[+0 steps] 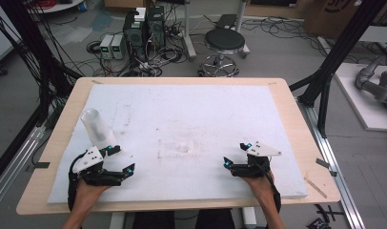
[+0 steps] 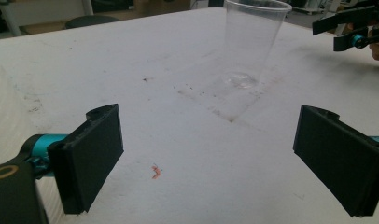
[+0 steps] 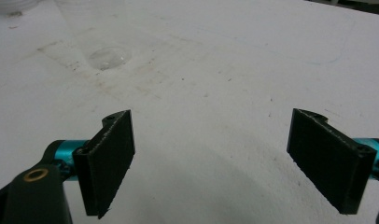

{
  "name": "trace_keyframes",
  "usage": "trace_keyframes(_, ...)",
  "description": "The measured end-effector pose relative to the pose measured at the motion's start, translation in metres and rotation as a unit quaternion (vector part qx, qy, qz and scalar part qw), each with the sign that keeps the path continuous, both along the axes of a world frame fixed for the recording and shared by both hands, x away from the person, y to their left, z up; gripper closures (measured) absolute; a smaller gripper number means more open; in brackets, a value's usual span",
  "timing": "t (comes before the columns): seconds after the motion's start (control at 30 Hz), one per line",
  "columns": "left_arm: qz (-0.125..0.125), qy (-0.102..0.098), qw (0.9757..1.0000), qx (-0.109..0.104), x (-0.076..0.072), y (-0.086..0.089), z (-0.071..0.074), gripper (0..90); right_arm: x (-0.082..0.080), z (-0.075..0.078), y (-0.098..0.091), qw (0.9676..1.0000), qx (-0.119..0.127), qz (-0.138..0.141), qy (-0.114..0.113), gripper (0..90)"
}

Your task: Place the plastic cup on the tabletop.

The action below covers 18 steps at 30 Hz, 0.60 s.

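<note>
High view: fixed above the person's edge of the table [image 1: 296, 119], facing forward and down, far enough to take in the whole white board [image 1: 206, 109] and the floor beyond. Left and right gripper views: low and close over the board, each looking along its own jaws. All three share the clear cup [image 2: 253, 42] [image 3: 106, 56] at mid-board.

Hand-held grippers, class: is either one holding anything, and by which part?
Nothing is held. The left hand-held gripper and right hand-held gripper both have open jaws with bare white board between them. The clear cup stands untouched.
</note>
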<state>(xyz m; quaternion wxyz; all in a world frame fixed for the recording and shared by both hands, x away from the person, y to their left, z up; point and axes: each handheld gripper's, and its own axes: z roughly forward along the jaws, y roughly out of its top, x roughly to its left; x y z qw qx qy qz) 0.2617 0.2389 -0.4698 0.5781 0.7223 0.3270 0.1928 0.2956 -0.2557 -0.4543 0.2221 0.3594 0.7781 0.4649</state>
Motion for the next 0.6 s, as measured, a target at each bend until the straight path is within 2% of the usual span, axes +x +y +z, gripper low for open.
trace_keyframes(0.3, 0.001, -0.006, 0.9999, 0.009, -0.0011, -0.0015, 0.0002, 8.2, -0.0012, 0.0, -0.0021, 1.0, 0.008, -0.001, -0.001, 15.1)
trace_keyframes(0.6, 0.003, 0.001, 0.9999, 0.012, -0.0001, -0.0027, 0.0003, 8.2, 0.002, -0.0002, -0.007, 0.9992, 0.033, -0.007, 0.02, 15.1)
